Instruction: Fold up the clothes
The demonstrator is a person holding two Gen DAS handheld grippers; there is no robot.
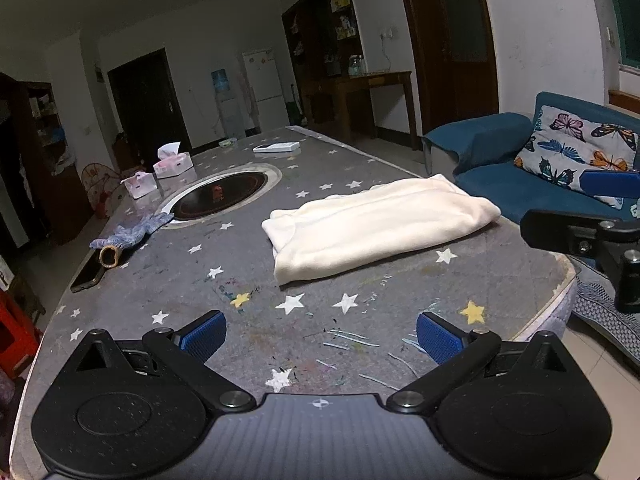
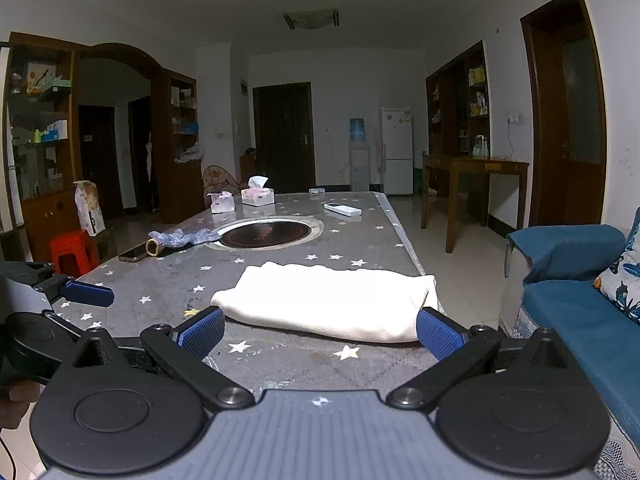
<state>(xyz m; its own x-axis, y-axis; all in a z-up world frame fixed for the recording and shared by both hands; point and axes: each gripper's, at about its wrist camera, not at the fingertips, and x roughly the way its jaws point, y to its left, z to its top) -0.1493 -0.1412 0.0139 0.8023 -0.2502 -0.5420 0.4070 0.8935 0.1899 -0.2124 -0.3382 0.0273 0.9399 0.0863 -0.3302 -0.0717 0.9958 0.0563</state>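
Cream garment (image 1: 380,226) folded, flat on bench (image 1: 224,280), frame centre; left tool (image 1: 321,334) and right tool (image 2: 320,332) both released, empty.

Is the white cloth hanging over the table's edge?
No, the white cloth lies folded flat, wholly on the table.

Both handheld grippers hover level with jaws spread wide and empty: the left gripper (image 1: 321,334) and, just beside it, the right gripper (image 2: 321,332).
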